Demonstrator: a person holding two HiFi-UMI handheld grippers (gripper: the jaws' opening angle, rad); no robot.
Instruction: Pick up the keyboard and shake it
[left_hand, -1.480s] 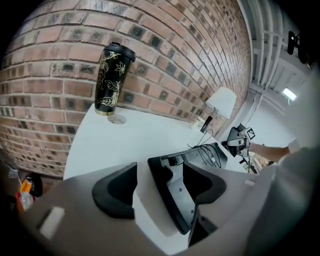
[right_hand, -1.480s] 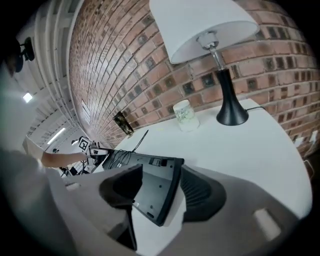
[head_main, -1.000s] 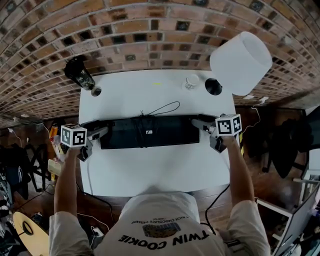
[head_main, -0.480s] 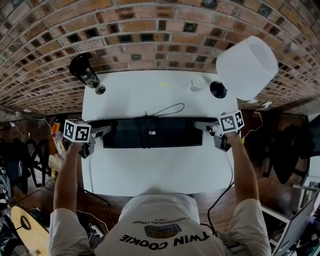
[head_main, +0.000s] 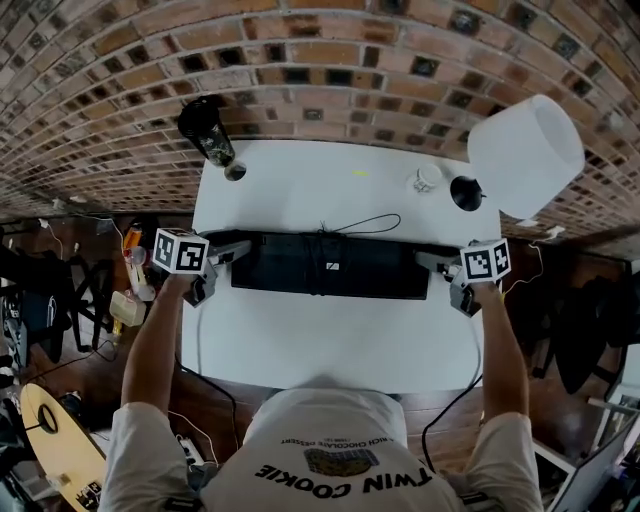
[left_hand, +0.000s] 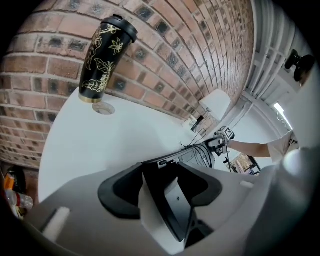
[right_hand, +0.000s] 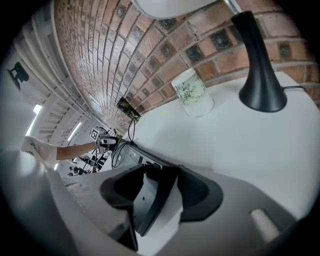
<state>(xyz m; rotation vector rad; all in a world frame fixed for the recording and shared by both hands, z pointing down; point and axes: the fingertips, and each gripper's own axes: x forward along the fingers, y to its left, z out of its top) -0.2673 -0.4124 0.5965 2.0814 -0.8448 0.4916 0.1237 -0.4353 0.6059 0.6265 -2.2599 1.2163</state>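
**Brick wall, white table: both grippers closing on the keyboard's ends**

White table (head_main: 330, 345) stands against a brick wall (head_main: 300, 60), and the black keyboard (head_main: 330, 268) lies flat across its middle. The face turned up is smooth and carries a small white label. Its cable (head_main: 345, 222) is wound round the keyboard's middle, with a loop trailing behind it.

Your left gripper (left_hand: 162, 185) sits at the keyboard's left end. Its jaws are closing with that end between them, and table still shows between one pad and the edge. Your right gripper (right_hand: 160, 192) does the same at the keyboard's right end: its jaws are closing around the edge and not yet clamped on it.

Behind the keyboard's left end, near the wall, stands a black tumbler with a gold floral pattern (left_hand: 102, 60), with a small round disc (left_hand: 104, 108) just beside it. Behind the right end stand a patterned glass cup (right_hand: 192, 93) and the black foot of a lamp (right_hand: 260, 75). The lamp's white shade (head_main: 525, 150) hangs over that corner.
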